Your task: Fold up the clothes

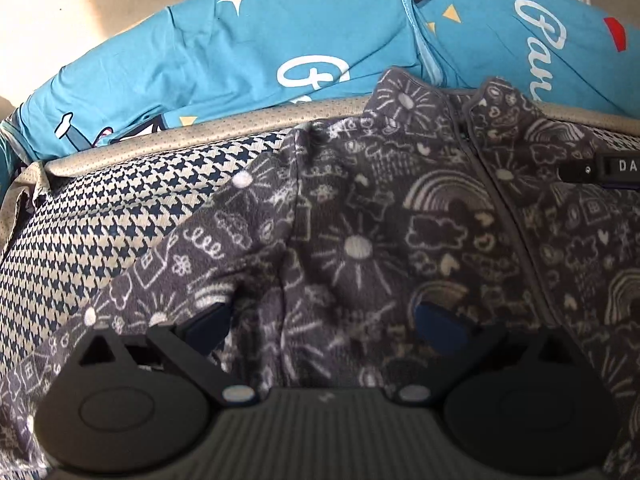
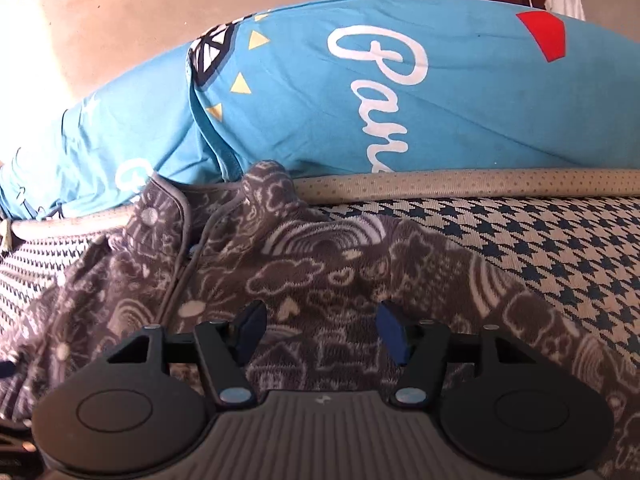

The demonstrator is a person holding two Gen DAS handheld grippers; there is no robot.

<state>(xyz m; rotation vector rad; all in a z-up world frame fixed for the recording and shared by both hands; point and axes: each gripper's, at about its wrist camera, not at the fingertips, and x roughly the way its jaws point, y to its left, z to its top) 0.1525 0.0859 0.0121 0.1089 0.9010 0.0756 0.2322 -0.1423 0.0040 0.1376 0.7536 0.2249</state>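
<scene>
- Here's the grey fleece jacket, doodle-printed with suns, rainbows and clouds, lying front-up on the houndstooth mattress, its collar just reaching the piped far edge.
- Beyond that edge sits a blue printed pillow, touching the collar tip — not part of the fold, by the look of it.
- Left tool hangs low over the chest panel beside the shoulder seam, jaws spread, nothing between the pads but the fleece lying beneath them.
- Right tool hovers over the other shoulder, near the zip; its jaws stand parted too, with no cloth gathered between them that I can see.
- The fabric looks soft, thick and light — it rumples into fat ridges rather than sharp creases, so folds should come out rounded and may spring back.
- Fleece ought to grip the pads well; slipping seems unlikely, though a shallow pinch could catch only the top layer.
- Good places to take hold, I'd judge: the shoulder seams or the sleeve trailing toward the mattress's left side — seams give a firmer bite than the open chest panel.
- The zip line makes a natural centre for bringing the sides in.
</scene>
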